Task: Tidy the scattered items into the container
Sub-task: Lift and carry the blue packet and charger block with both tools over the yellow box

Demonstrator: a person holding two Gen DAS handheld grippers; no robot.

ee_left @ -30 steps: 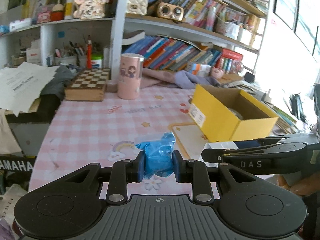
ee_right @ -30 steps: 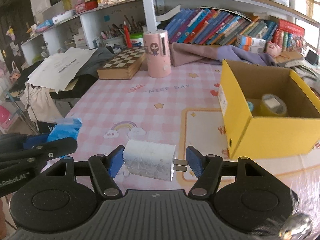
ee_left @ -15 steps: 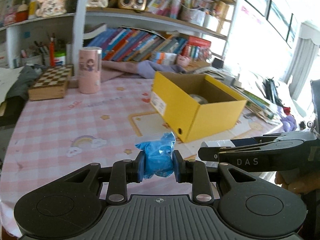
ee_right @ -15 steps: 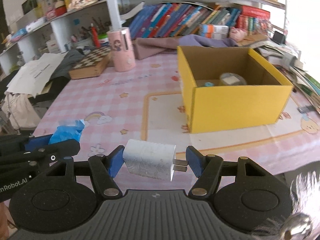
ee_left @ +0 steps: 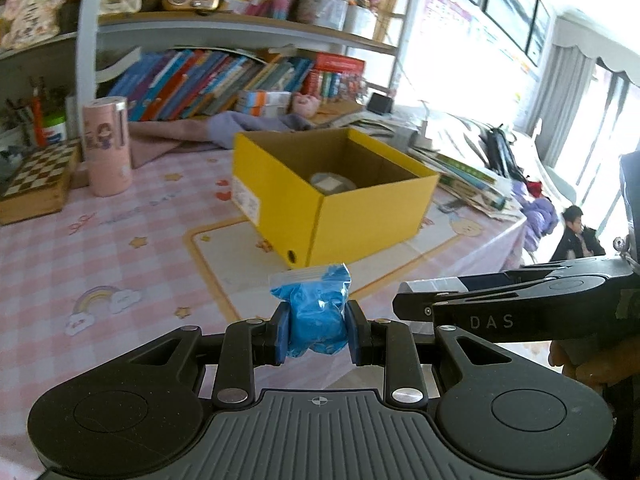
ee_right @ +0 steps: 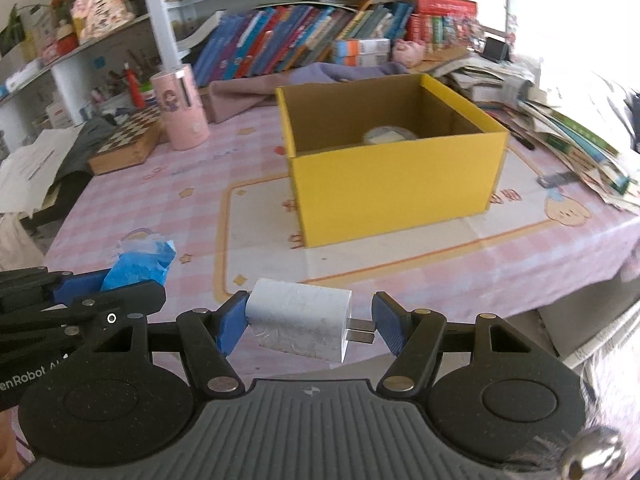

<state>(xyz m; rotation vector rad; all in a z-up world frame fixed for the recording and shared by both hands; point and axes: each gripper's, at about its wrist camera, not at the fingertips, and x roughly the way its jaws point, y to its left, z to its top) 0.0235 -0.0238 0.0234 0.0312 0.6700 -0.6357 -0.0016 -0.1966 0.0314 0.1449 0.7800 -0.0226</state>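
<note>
Blue pads of the left gripper (ee_left: 316,330) are clamped on a small clear bag of blue powder (ee_left: 318,318), the jaws nearly together; the bag's crumpled top stands above the pads and its underside is hidden behind the gripper body. The right gripper (ee_right: 306,326) holds a white plug adapter (ee_right: 298,324) lengthwise at a middling width: one blue pad presses its flat end, and the other meets the tips of the metal prongs. The adapter's lower face is cut off by the gripper body.

Both tools point downward at a slant over the near edge of the pink checked tablecloth (ee_right: 192,184), side by side, each visible from the other's camera. A hand (ee_left: 588,364) grips the right tool's handle, only partly in view.

Ahead of both grippers sits the open yellow cardboard box (ee_right: 396,184), on a cream mat with an orange border (ee_right: 260,240). Bare cloth and mat lie between the tools and the box. Inside it, a pale round object (ee_right: 388,136) shows, possibly a tape roll; the rest of the floor is hidden by the near wall.

Beyond and to the left of the box stand a pink cylinder (ee_right: 182,112) and a chessboard box (ee_right: 126,144).
</note>
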